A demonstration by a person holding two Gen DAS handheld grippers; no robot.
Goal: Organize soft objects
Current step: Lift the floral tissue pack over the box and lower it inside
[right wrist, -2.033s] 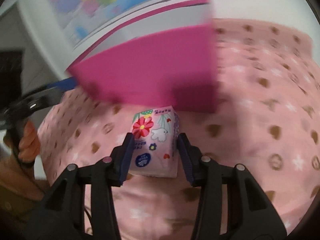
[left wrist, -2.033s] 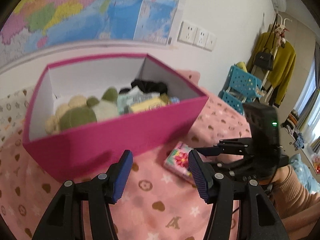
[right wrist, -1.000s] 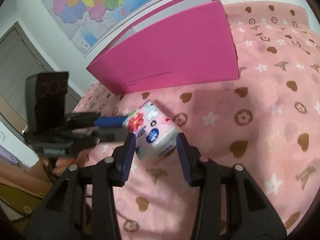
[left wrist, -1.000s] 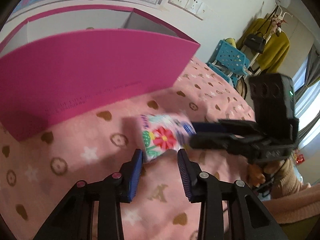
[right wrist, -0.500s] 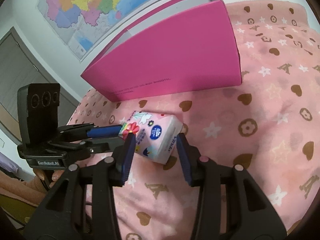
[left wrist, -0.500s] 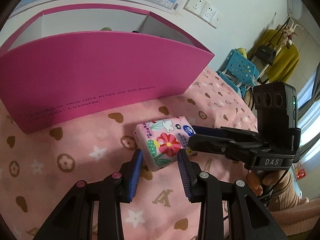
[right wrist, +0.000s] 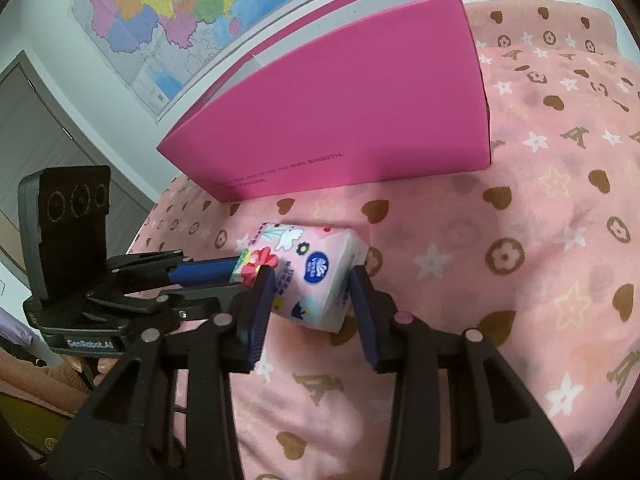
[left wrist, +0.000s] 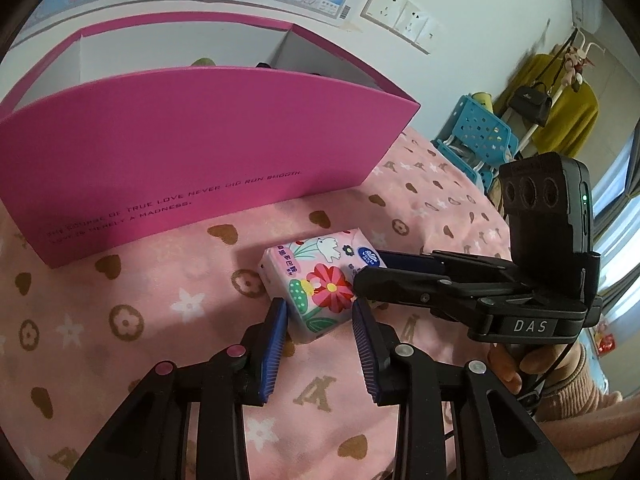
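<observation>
A pink flowered tissue pack (left wrist: 318, 280) lies on the pink blanket in front of the magenta box (left wrist: 192, 152). My left gripper (left wrist: 320, 312) has its jaws around the near end of the pack, touching its sides. My right gripper (right wrist: 312, 284) grips the same pack (right wrist: 308, 268) from the other side, jaws closed on it. The right gripper also shows in the left wrist view (left wrist: 460, 284), and the left gripper in the right wrist view (right wrist: 200, 272). The box's contents are mostly hidden; a green tip shows over the rim.
The magenta box (right wrist: 348, 120) stands behind the pack on the blanket (right wrist: 540, 260). A blue plastic chair (left wrist: 476, 136) and a coat rack with a yellow garment (left wrist: 568, 112) stand at the right. A wall map (right wrist: 180, 4) hangs behind.
The pack was lifted by my right gripper and set down closer in. My left gripper came in and its jaws closed around the pack's near end. Both grippers now hold it.
</observation>
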